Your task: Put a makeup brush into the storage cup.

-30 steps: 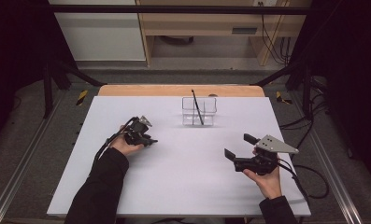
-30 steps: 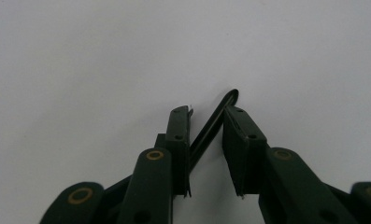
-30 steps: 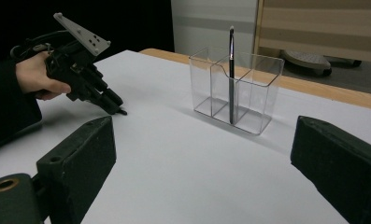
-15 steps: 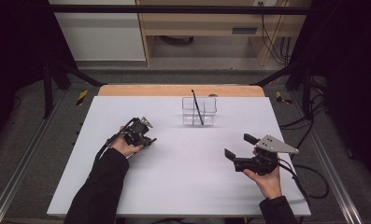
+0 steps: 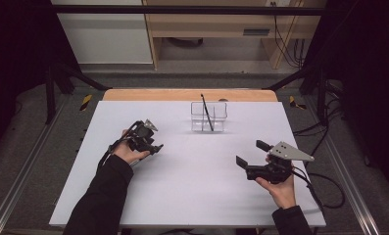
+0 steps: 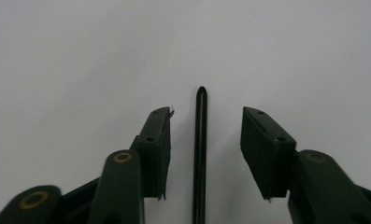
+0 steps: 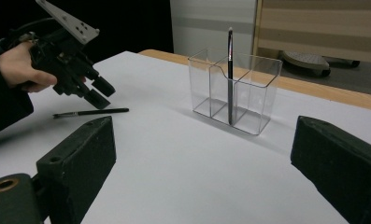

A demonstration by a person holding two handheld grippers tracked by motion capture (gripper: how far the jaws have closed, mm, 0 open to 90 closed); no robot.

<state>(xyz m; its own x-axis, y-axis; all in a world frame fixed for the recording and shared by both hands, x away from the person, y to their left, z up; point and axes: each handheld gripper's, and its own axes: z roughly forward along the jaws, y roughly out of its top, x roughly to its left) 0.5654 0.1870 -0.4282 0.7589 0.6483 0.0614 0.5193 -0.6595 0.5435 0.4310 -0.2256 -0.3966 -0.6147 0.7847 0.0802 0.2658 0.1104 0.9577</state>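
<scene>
Right gripper view, upper middle: one black brush (image 7: 230, 74) already stands in the clear organizer (image 7: 234, 88). At left a second brush (image 7: 90, 112) lies flat on the tabletop (image 7: 174, 163) under the left gripper (image 7: 96, 93), whose fingers have just been opening and straddle it without touching. The right gripper (image 5: 248, 154) waits wide open, empty. Judged roughly halfway.

No legible txt, labels or nos. anywhere.

A white table (image 5: 192, 196) with a wooden far edge stands on grey floor (image 5: 30, 161). Beyond are a white cabinet (image 5: 104, 39) and wooden shelf (image 5: 216, 24); cables (image 5: 285, 39) hang at right. Surroundings are dark.
</scene>
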